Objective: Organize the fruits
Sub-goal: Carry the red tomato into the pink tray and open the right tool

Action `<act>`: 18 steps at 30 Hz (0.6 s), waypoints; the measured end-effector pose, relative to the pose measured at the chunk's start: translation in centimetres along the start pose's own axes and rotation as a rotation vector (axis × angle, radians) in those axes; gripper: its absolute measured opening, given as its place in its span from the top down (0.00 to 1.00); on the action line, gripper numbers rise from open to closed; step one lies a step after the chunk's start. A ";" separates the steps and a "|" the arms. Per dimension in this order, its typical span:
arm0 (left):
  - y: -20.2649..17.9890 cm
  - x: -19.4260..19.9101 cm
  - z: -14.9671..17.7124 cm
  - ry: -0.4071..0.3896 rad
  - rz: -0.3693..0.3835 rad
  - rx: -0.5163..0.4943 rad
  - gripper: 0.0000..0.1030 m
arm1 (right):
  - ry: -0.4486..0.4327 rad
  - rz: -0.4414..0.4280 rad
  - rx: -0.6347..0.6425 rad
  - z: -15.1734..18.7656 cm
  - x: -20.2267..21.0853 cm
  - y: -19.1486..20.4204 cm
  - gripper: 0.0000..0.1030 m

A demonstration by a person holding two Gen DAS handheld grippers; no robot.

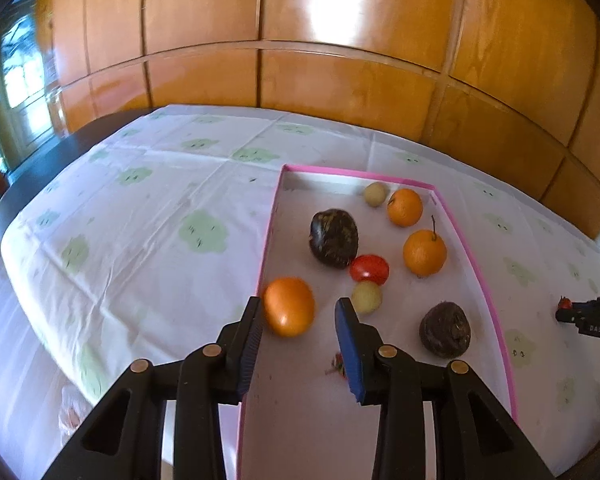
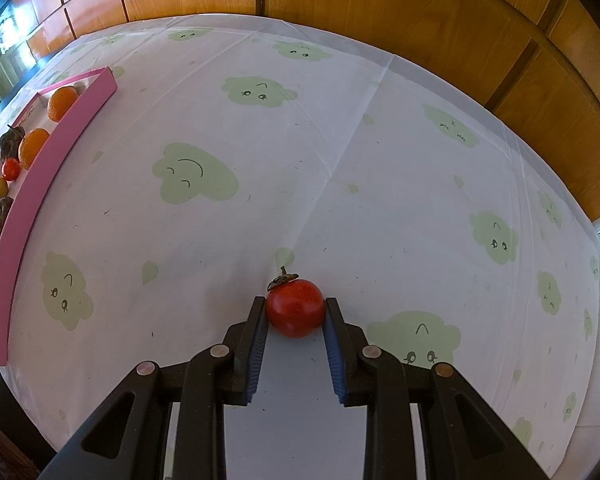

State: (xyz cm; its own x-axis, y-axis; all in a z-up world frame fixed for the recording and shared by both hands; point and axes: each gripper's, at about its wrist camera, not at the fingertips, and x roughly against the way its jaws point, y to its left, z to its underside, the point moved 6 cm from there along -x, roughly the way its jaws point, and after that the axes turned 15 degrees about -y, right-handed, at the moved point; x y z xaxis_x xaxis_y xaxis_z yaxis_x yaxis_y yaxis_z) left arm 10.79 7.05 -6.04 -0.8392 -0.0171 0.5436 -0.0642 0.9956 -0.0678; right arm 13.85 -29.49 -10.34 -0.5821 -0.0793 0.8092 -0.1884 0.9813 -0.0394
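Fruit (image 1: 342,366) behind the left gripper (image 1: 300,320) is mostly hidden, just a red bit. That gripper hangs open over the tray (image 1: 472,264), its left pad just beside an orange (image 1: 289,306); right gripper (image 2: 295,316) pinches a tomato (image 2: 295,307).

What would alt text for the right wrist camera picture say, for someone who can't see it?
A handheld right gripper is shut on a small red fruit with a dry stem, resting on a white tablecloth printed with green smiling clouds. At far left, a pink-edged tray holds oranges and other fruit; wooden panels stand behind.
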 end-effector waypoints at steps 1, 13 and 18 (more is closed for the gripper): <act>-0.1 0.3 0.2 0.001 -0.007 0.000 0.62 | 0.000 0.001 0.001 0.0 0.0 0.0 0.73; -3.4 2.5 0.1 -0.044 0.055 -0.060 0.56 | -0.001 0.005 0.002 0.0 0.0 0.1 0.73; -4.1 2.8 0.3 -0.045 0.068 -0.080 0.55 | -0.002 0.006 0.005 0.0 0.0 0.1 0.73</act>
State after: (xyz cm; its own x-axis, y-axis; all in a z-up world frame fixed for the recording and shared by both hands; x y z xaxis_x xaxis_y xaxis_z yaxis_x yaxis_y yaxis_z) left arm 8.53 2.88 -4.47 -0.8639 0.0482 0.5014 0.0353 0.9988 -0.0353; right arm 13.78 -29.39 -10.35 -0.5848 -0.0734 0.8079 -0.1889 0.9808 -0.0476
